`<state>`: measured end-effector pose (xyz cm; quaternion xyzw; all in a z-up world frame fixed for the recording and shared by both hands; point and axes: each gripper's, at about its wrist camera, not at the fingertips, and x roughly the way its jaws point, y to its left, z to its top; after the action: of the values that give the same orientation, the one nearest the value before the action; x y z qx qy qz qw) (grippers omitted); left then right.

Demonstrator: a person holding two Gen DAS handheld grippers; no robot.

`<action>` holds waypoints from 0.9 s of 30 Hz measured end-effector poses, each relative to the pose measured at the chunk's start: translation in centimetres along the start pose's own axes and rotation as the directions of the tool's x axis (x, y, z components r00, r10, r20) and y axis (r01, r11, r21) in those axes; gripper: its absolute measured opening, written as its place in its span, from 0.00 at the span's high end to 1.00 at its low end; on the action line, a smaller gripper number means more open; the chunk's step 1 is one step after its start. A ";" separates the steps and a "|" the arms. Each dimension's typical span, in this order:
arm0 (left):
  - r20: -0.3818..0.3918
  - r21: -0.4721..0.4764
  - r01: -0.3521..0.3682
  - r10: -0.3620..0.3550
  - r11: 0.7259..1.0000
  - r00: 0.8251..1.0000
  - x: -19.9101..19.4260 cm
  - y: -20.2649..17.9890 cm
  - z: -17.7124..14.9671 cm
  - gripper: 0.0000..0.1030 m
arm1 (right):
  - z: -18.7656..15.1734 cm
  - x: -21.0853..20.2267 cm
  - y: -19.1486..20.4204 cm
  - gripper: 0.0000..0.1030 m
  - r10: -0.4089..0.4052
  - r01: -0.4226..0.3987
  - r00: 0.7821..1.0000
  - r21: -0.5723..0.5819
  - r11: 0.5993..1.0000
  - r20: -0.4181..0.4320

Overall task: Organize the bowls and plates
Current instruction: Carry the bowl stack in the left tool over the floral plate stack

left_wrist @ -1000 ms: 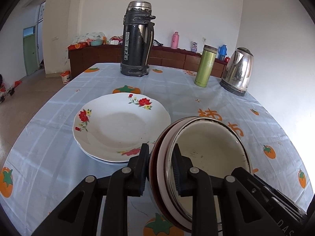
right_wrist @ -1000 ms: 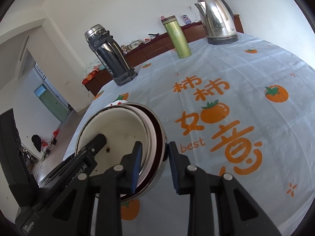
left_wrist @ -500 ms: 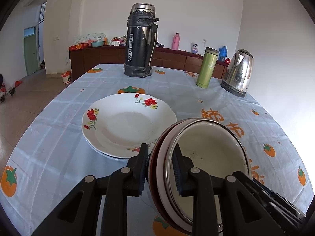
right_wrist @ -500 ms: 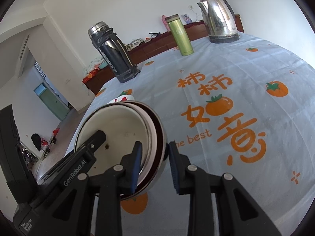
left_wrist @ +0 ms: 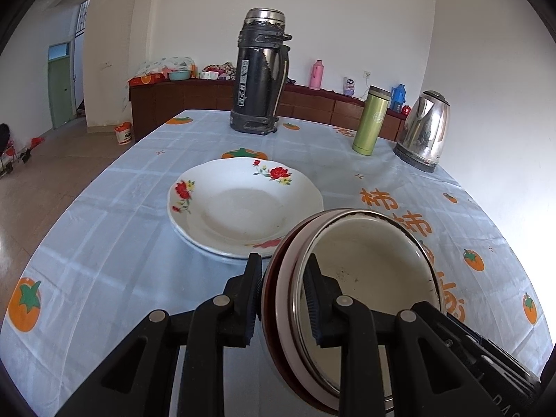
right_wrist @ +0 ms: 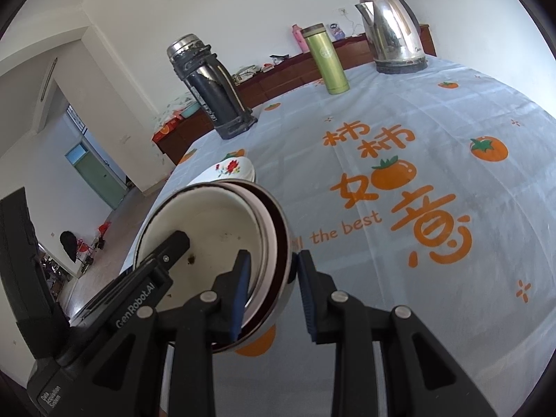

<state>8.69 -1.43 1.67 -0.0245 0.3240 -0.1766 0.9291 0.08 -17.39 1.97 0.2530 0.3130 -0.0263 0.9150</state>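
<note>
Black plastic fingers of the left gripper are clamped on the near rim of a stack of bowls, one finger outside the dark red outer bowl and one inside the cream inner bowl. The right gripper is clamped on the opposite rim of the same stack in the same way, inner finger in the cream bowl and outer finger against the shiny outer wall. Two grips on opposite sides seem sensible, because nested bowls held at one edge only would tip or slide apart (the inner one has a few dark specks on its bottom). The stack hangs above the pale blue tablecloth, not resting on it as far as I can tell. Just beyond it lie the flowered plates, already one on the other, so probably the bowls are meant to go on or beside them. Farther stand a big black thermos, a green flask and a steel kettle, well apart from the work.
</note>
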 end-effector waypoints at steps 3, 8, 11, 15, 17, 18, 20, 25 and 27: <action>0.004 -0.008 -0.007 0.007 1.000 1.000 -0.6 0.5 -0.3 0.74 | -0.5 -0.3 0.4 0.73 0.014 -0.014 1.000 -0.003 1.000 -0.004; 0.019 -0.020 -0.021 0.022 1.000 1.000 -1.8 1.5 -0.4 0.74 | -0.9 -0.4 1.3 0.73 0.038 -0.038 0.999 -0.017 0.999 -0.006; 0.027 -0.025 -0.031 0.032 0.999 0.999 -2.4 2.0 -0.3 0.74 | -1.1 -0.4 1.9 0.73 0.052 -0.052 0.999 -0.026 0.998 -0.008; 0.037 -0.027 -0.047 0.048 0.999 0.998 -2.8 2.6 -0.3 0.74 | -1.3 -0.5 2.7 0.73 0.061 -0.061 0.998 -0.039 0.997 -0.007; 0.037 -0.032 -0.051 0.052 0.998 0.998 -2.9 3.0 -0.4 0.74 | -1.4 -0.4 3.1 0.73 0.066 -0.067 0.998 -0.043 0.997 -0.012; 0.037 -0.035 -0.052 0.053 0.998 0.998 -3.0 3.2 -0.4 0.74 | -1.5 -0.3 3.2 0.73 0.069 -0.069 0.998 -0.043 0.997 -0.013; 0.036 -0.040 -0.057 0.058 0.998 0.998 -3.1 3.6 -0.5 0.74 | -1.5 -0.2 3.4 0.73 0.074 -0.075 0.997 -0.045 0.996 -0.017; 0.038 -0.058 -0.069 0.071 0.996 0.997 -3.2 4.8 -0.4 0.74 | -1.6 0.2 4.5 0.73 0.086 -0.088 0.996 -0.060 0.994 -0.023; 0.041 -0.064 -0.076 0.078 0.995 0.996 -3.3 5.2 -0.2 0.74 | -1.6 0.4 5.0 0.73 0.093 -0.094 0.995 -0.064 0.993 -0.028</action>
<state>7.78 4.60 2.64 -0.0446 0.3099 -0.1300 0.9408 0.55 -12.24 2.85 0.2378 0.3128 0.0299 0.9191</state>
